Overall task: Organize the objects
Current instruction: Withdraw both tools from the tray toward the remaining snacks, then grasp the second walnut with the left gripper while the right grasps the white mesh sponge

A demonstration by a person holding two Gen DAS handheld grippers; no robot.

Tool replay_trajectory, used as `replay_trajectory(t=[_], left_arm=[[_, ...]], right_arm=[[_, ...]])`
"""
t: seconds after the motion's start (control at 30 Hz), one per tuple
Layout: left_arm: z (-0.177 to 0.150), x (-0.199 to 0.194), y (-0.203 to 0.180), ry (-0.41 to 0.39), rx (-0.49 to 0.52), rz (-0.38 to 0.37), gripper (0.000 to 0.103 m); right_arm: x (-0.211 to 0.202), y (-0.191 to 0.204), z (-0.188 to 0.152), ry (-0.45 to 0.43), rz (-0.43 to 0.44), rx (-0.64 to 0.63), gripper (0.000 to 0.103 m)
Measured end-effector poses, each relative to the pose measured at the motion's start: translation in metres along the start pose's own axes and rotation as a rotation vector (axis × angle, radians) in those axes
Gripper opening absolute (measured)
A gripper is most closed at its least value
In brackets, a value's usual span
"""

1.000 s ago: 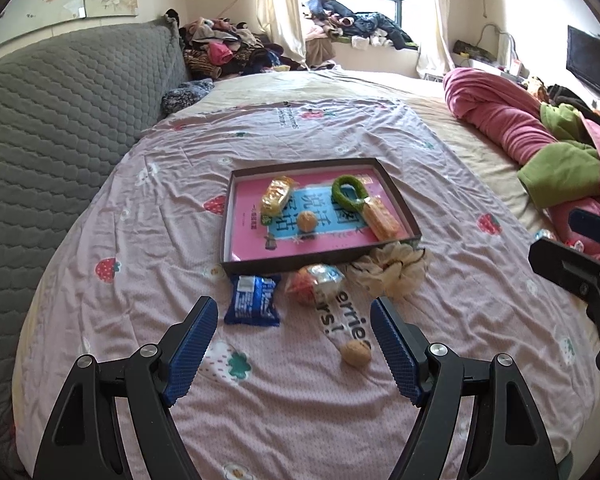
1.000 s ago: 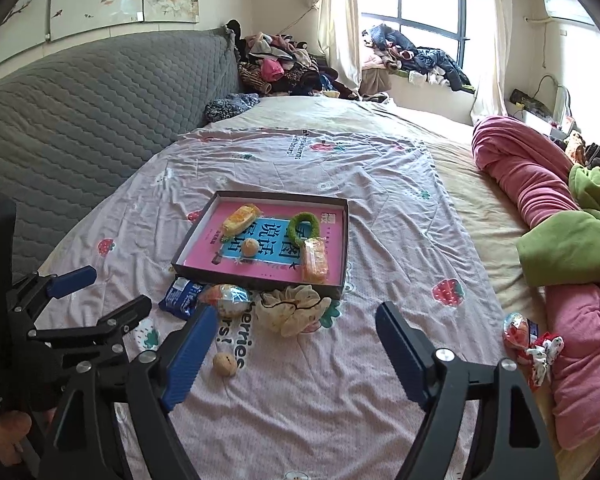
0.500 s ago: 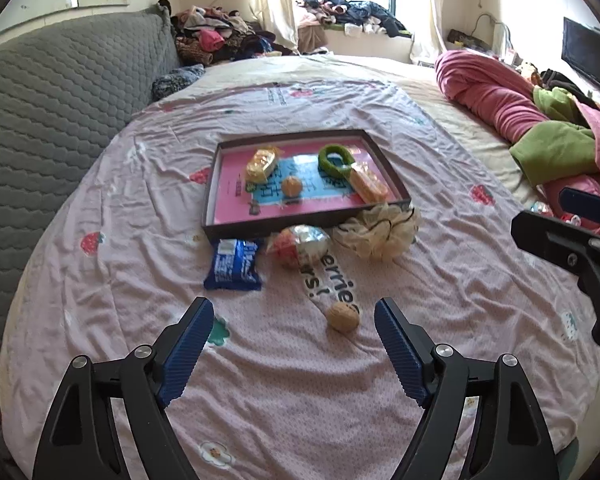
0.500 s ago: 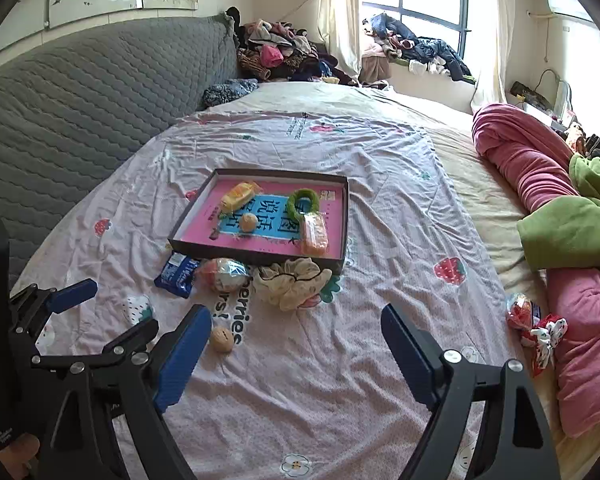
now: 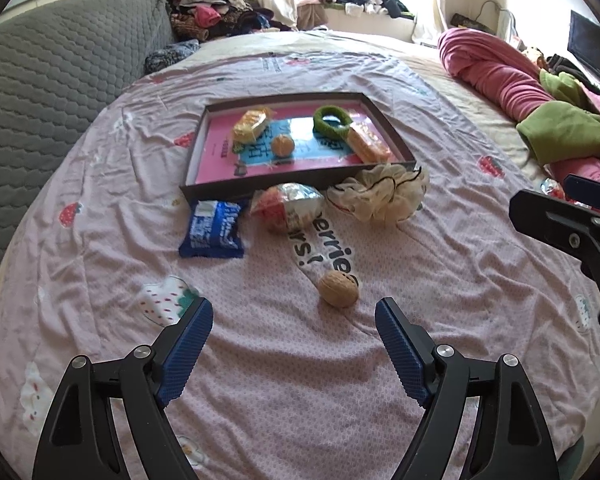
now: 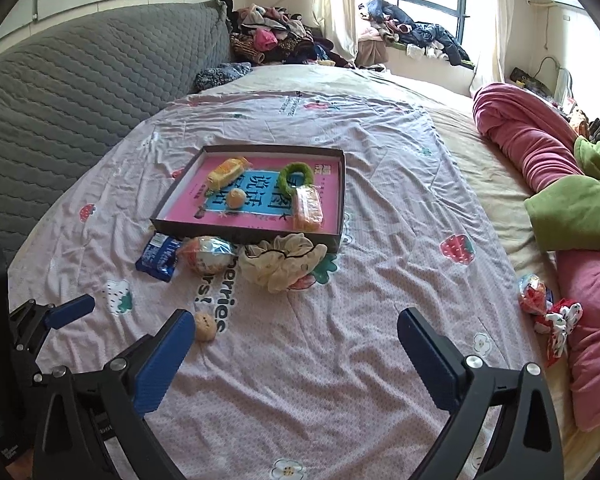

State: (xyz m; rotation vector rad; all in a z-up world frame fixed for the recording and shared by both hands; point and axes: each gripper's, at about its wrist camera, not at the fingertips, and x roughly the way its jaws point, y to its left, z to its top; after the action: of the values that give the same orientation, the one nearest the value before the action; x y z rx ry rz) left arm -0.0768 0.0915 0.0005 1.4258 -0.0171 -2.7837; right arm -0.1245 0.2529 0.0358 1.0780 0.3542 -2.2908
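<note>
Both grippers hang over the pink bedsheet (image 5: 100, 208), angled down toward the loose items in front of the tray (image 5: 196, 160)

Left gripper (image 5: 294, 322): jaws wide apart, nothing between the pads. Right gripper (image 6: 296, 334): jaws opening at this moment, also with nothing between them

Loose on the sheet: walnut (image 5: 338, 289), nearest the left gripper, just ahead of its right finger; blue snack packet (image 5: 214, 232) beside the tray's near wall; foil-wrapped ball (image 5: 288, 210) touching that wall; cream mesh scrunchie (image 5: 380, 192) at the tray's near right corner. Already in the tray: yellow packet (image 5: 251, 125), small orange ball (image 5: 282, 146), green ring (image 5: 332, 120), orange packet (image 5: 368, 146). Two further wrapped items (image 6: 546, 304) lie well apart, by the pink quilt (image 6: 540, 148)

Step in hand, as judged: approach for a pick — the walnut looks the likely target for the left gripper

To do it well:
- shift the gripper so the walnut sits midway between the fingers, not off to one side
- come down until the pads bracket its widest part; soft bedding gives, so avoid pinching the sheet
- close slowly — a hard round shell can squirt out

Orientation: the walnut is slightly elongated, long axis roughly left-right in the left wrist view; grip across the shorter axis. The blue packet's long axis runs toward the tray
</note>
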Motion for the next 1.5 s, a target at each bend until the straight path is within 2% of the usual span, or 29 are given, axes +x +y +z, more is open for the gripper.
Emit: replay_trajectory(t=[0.63,1.27,1.3,1.37,1.43,1.5], left_arm=[[-0.001,0.059,-0.009,0.056,-0.014,-0.021,0.084],[0.004,0.093,-0.005,0.081,-0.023,-0.035,0.084],[0.004,0.094,-0.005,0.081,-0.02,-0.033,0.084],[0.003,0.096,-0.004,0.079,-0.023,-0.041,0.084],[0.002,0.098,-0.003,0.082,-0.031,-0.054,0.083],[0.003,0.1,-0.002,0.084,-0.032,-0.065,0.082]], right_arm=[[0.086,-0.006,0.016,0.057,0.014,0.004,0.102],[0.163,0.013,0.029,0.121,-0.021,-0.136,0.102],[0.166,0.014,0.028,0.128,-0.018,-0.143,0.1],[0.174,0.015,0.027,0.147,-0.009,-0.144,0.078],[0.179,0.016,0.026,0.159,-0.002,-0.14,0.067],[0.182,0.018,0.025,0.161,0.005,-0.143,0.062]])
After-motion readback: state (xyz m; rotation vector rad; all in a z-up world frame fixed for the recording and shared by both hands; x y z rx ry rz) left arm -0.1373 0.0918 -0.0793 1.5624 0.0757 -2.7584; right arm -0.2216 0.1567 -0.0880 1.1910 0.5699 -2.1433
